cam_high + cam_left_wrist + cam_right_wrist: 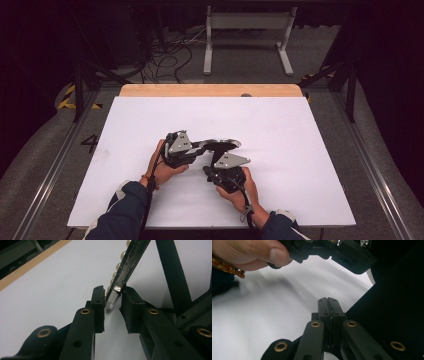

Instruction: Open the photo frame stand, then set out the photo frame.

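We see a white rectangular surface [280, 130] with a strip of pale wood [210, 90] along its far edge, standing on a grey floor [35, 165]. A person in dark blue sleeves with white trim [122, 212] reaches in from the near edge, 1 tool in each hand.

Near the middle of the surface, the 2 tools meet over a black, curved, flat-looking piece with a pale edge [220, 145], raised between them; what it is we cannot tell from the high view.

The left tool [112, 303] has its 2 black jaws a small way apart. Between them sits the silver metal end of a thin dark strip [130, 262], which slants up and away from the jaws. The strip's end touches the right-hand pad [132, 306], while a narrow gap shows beside the left-hand pad [98, 301], so the jaws are not clamped on it. A row of small cream pearl-like beads [117, 266] runs along the strip's far side.

The right tool [329, 305] has its 2 jaws pressed together with nothing visible between them. A black mass lies just beside it. Above it, the left hand [249, 253] wears a red and yellow woven wristband [227, 267].
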